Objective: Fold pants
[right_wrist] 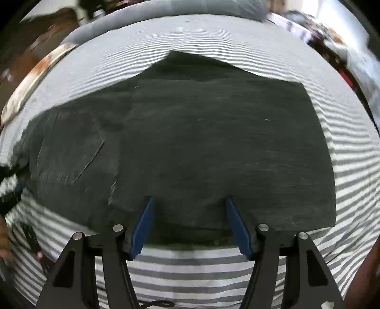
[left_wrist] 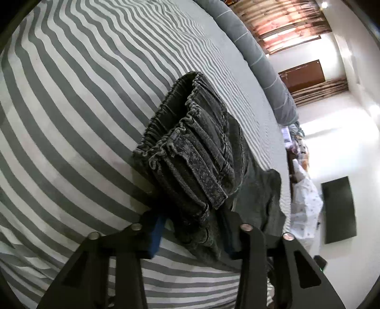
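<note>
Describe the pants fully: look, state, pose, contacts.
The pants are dark grey washed denim with an elastic gathered waistband and a stitched patch pocket. They lie folded, mostly flat, on the striped bedsheet. The left gripper has the waistband end bunched between its blue pads; the right gripper hangs open over the near edge, contact unclear.

Bed sheet [left_wrist: 71, 107]: grey and white stripes, covering the bed. Grey bolster [left_wrist: 261, 59]: along the sheet's edge at 1 o'clock. Dark wall panel [left_wrist: 338, 209]: at 3 o'clock. Curtain [left_wrist: 282, 21]: patterned, at 1 o'clock.
</note>
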`<state>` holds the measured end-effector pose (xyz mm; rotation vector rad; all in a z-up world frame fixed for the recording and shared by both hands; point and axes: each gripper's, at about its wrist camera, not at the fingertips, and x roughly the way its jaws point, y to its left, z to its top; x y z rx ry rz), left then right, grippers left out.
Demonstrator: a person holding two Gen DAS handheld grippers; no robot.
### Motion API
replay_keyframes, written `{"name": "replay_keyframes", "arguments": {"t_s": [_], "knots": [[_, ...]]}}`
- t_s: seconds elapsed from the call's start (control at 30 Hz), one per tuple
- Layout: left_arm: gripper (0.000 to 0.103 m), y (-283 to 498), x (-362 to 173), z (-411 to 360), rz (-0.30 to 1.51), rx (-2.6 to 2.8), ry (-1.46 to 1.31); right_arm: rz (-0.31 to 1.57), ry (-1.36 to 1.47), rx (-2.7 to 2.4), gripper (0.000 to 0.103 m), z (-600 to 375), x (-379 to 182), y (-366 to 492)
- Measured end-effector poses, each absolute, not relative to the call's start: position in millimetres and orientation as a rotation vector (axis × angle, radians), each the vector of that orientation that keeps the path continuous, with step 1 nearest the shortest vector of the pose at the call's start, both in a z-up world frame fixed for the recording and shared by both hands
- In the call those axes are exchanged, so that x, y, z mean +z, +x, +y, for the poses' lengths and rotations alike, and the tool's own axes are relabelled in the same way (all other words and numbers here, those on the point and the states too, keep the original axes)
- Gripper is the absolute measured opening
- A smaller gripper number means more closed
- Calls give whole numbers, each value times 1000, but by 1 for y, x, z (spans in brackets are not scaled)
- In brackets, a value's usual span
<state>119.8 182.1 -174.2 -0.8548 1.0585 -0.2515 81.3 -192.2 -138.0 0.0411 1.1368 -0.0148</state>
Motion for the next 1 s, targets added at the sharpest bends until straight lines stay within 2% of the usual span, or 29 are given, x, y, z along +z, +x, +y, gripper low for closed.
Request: {"name": "replay_keyframes", "arguments": {"t_s": [0.13,0.3,0.67,1.0], "knots": [[32,118,-171,177,1049,-230,-843,1143,-52,19,65,-174,-144,71],[22,115,-158,169,1025,-206,-811,1124,61,55,64,-188,-132,64],[18,114,-94,96,954,-106,-421,1021,305,-10,64,-263,-102,39],[17,111,-31,-8,883,-294,-260,965,471,-99,65,-335,-107,3]]}}
